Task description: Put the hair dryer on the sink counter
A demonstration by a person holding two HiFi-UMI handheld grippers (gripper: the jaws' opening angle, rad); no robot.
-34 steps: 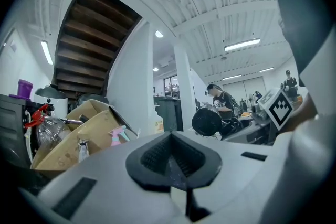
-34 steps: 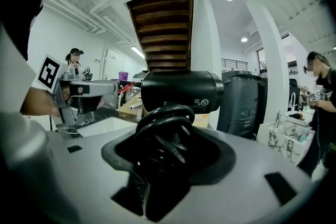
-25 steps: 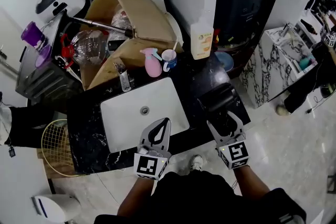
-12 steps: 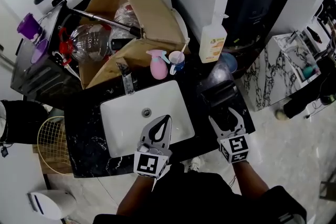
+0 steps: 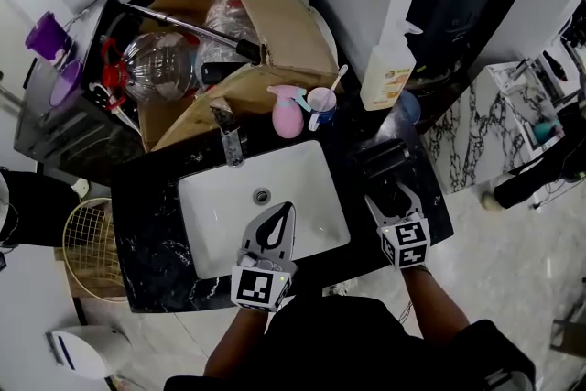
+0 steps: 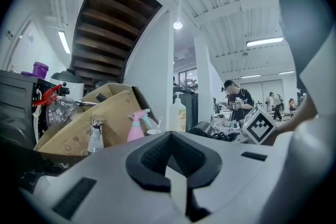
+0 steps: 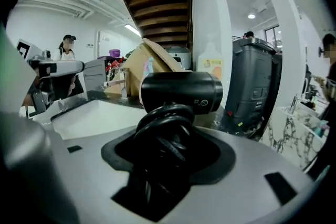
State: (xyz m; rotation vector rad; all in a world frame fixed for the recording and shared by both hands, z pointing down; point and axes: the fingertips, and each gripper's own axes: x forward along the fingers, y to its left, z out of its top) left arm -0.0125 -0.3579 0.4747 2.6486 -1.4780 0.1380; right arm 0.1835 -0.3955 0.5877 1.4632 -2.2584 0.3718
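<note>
The pump bottle point(image 5: 387, 70) on the black counter point(image 5: 156, 238) carries an orange label too small to read. The right gripper point(image 5: 393, 202) has its jaws spread wide and clamped on the cord-wrapped handle of the hair dryer point(image 5: 382, 158), which sits over the counter just right of the white basin point(image 5: 215, 201). The left gripper point(image 5: 277, 224) is closed and empty above the basin.

The dryer point(image 5: 383, 157) was black. The counter point(image 5: 156, 233) was black marble with white veins, the basin point(image 5: 220, 206) white. The sprayer point(image 5: 287, 116) was pink with a teal trigger, the box point(image 5: 265, 23) brown, the cup point(image 5: 44, 34) purple. The bottle point(image 5: 389, 73) was white with an orange label. The left gripper point(image 5: 286, 210) and right gripper point(image 5: 396, 197) were grey, with black-and-white square markers.
</note>
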